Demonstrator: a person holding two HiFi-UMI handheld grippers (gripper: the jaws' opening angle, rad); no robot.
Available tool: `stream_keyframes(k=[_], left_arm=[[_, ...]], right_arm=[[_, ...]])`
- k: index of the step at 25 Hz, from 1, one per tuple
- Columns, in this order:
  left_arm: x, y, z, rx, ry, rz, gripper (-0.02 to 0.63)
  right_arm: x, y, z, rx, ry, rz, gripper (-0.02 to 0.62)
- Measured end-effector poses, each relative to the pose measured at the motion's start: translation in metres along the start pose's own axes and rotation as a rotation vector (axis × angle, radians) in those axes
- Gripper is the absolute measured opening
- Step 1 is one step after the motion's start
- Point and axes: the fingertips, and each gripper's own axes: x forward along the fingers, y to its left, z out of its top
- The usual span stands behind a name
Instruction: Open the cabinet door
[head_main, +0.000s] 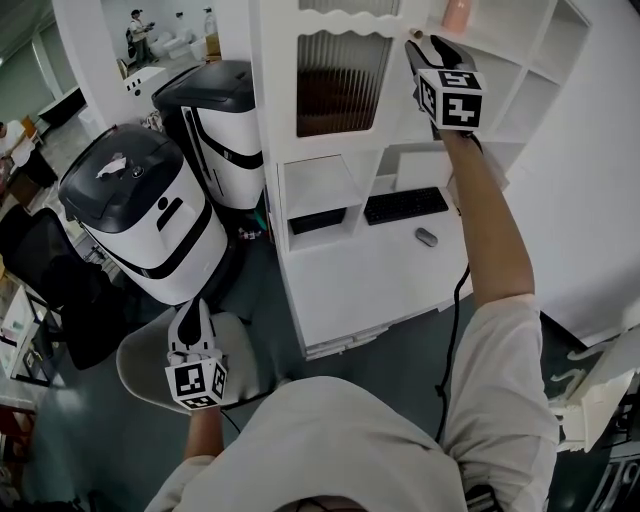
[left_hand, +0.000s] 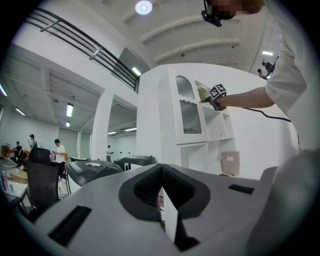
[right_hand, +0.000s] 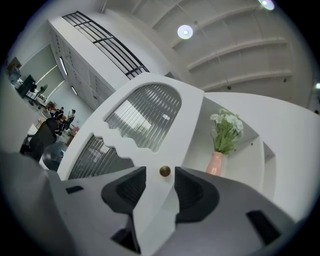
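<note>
Right gripper view: door knob (right_hand: 165, 171) between parted jaws of right hand-held gripper (right_hand: 159, 176)

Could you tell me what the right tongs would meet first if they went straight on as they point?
The small brass knob on the cabinet door, sitting between the open jaws of the right tongs; its distance is unclear.

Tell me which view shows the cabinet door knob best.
Right gripper view: the brass knob sits close against the white door, between the right gripper's open jaws. In the head view that gripper covers it. In the left gripper view the cabinet is distant and the knob can't be made out.
</note>
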Motion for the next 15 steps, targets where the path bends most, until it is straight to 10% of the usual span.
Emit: stream_keyframes(k=[15], left_arm=[[-0.007, 0.016, -0.009, -0.010, 0.018, 0.066, 0.000]], right_arm=[[0.030, -0.001, -0.005, -0.002, 0.014, -0.010, 0.116]])
